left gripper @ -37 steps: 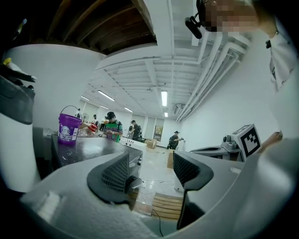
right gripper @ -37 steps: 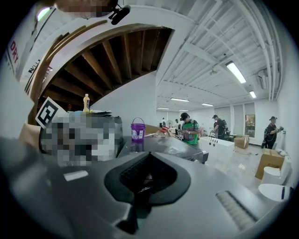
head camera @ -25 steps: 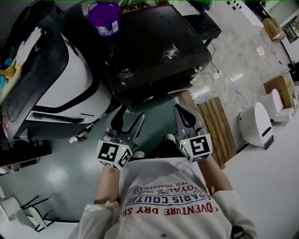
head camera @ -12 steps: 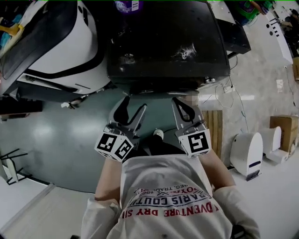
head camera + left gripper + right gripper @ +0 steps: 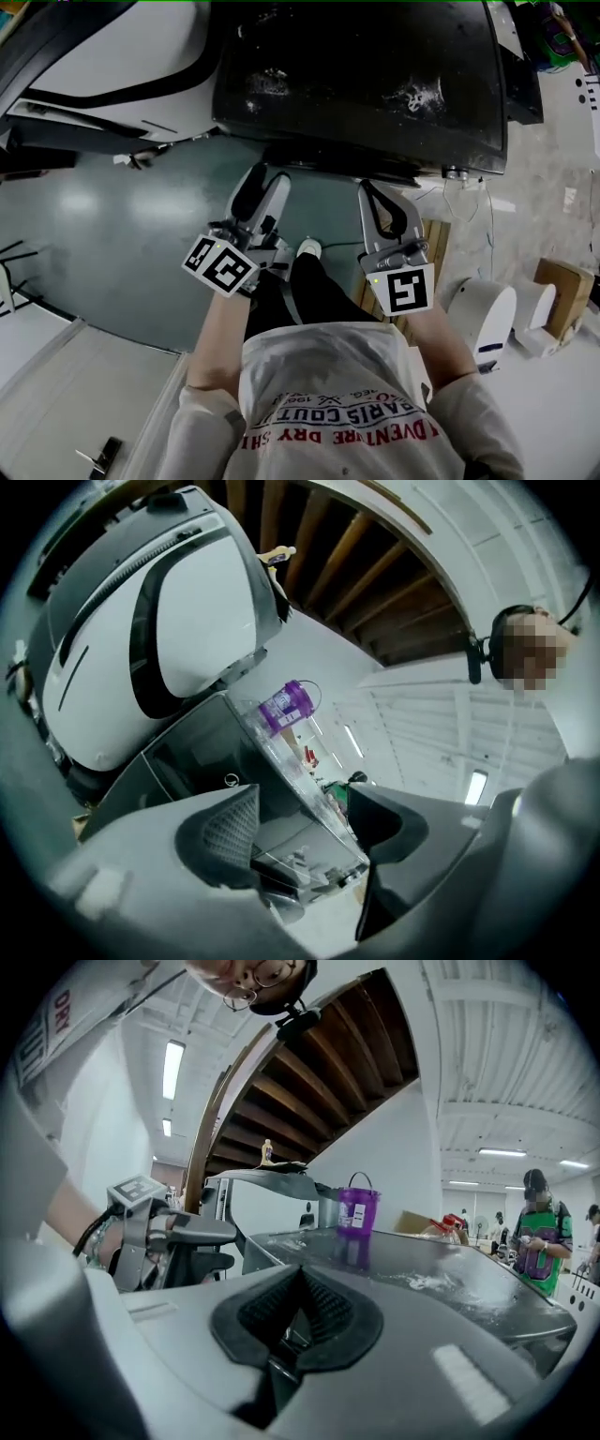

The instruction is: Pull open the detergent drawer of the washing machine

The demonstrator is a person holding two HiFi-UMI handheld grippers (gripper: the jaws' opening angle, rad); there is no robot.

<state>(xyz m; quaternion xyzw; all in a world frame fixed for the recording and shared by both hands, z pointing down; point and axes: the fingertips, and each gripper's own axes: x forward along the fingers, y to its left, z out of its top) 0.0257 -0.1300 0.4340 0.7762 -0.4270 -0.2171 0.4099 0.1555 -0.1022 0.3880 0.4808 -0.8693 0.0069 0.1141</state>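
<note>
The washing machine's glossy black top point(image 5: 356, 75) fills the upper head view; its front face lies under that edge and is hidden there. In the left gripper view the dark front panel point(image 5: 187, 752) shows, but I cannot pick out the detergent drawer on it. My left gripper point(image 5: 267, 175) is rolled onto its side just short of the machine's front edge, open, with nothing between its pads point(image 5: 230, 832). My right gripper point(image 5: 368, 187) is beside it at the same edge, its pads point(image 5: 300, 1312) closed together on nothing. The left gripper point(image 5: 220, 1246) also shows in the right gripper view.
A purple bucket point(image 5: 356, 1206) stands on the machine's top point(image 5: 422, 1269). A large white-and-black appliance point(image 5: 112, 47) stands to the left. A wooden pallet point(image 5: 436, 234), a small white unit point(image 5: 487, 314) and a cardboard box point(image 5: 562, 281) are on the right. A person in green point(image 5: 536, 1232) stands behind.
Both grippers have sunk towards the machine's front edge. The left one has rolled onto its side. The head view has tipped, so the purple bucket has left it.
</note>
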